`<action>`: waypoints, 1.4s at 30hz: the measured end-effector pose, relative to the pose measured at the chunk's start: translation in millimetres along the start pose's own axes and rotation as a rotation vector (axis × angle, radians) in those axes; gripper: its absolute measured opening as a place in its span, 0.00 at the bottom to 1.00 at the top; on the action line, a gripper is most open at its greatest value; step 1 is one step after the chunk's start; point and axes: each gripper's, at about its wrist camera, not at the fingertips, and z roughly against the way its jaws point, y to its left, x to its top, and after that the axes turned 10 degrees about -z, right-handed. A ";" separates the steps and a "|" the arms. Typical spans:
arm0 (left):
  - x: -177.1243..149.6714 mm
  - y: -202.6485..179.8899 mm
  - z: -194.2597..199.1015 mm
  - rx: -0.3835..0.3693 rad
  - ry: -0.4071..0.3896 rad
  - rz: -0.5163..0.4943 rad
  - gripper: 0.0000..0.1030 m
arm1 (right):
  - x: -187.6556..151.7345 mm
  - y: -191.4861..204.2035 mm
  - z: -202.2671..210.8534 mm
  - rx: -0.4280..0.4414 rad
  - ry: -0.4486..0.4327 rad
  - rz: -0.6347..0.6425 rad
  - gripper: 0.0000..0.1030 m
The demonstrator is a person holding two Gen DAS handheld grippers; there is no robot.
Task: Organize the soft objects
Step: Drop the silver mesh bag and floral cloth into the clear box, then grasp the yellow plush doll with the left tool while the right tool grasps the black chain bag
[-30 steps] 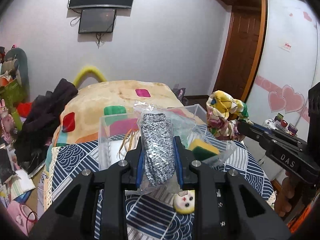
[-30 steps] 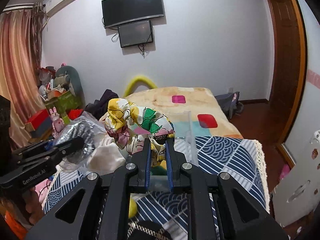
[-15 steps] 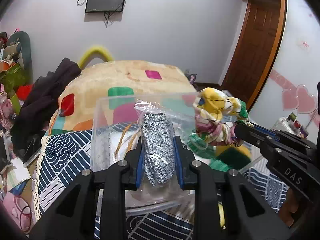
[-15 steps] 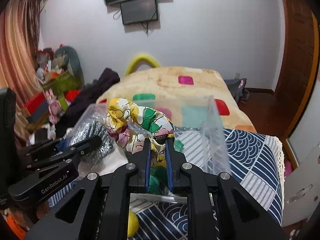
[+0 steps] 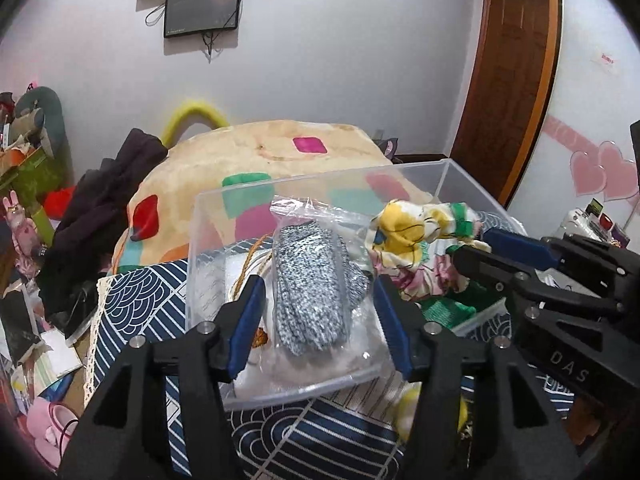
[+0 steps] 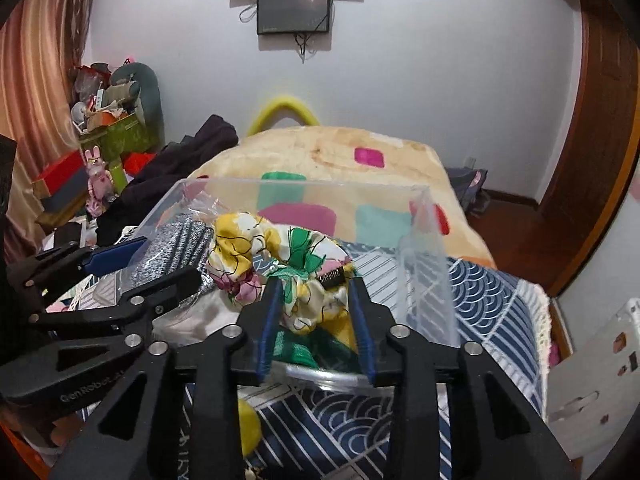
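A clear plastic bin stands on the blue patterned cloth. My left gripper is open, its blue pads either side of a bagged grey knit item that lies in the bin. My right gripper is open around a floral yellow, green and white cloth that rests in the bin. The cloth also shows in the left wrist view, right of the knit item. The knit item shows in the right wrist view, left of the cloth.
Green items lie low in the bin. A small yellow toy lies on the cloth in front of the bin. A bed with a colourful blanket is behind. Dark clothes and clutter are on the left.
Both grippers lowered over the bin and opened. The bagged knit item and the floral cloth were let go and now rest in the bin.
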 end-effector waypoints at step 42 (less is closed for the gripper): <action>-89.6 -39.7 55.7 -0.100 0.063 -0.020 0.94 | -126.3 -23.0 18.1 0.026 0.161 -0.057 0.56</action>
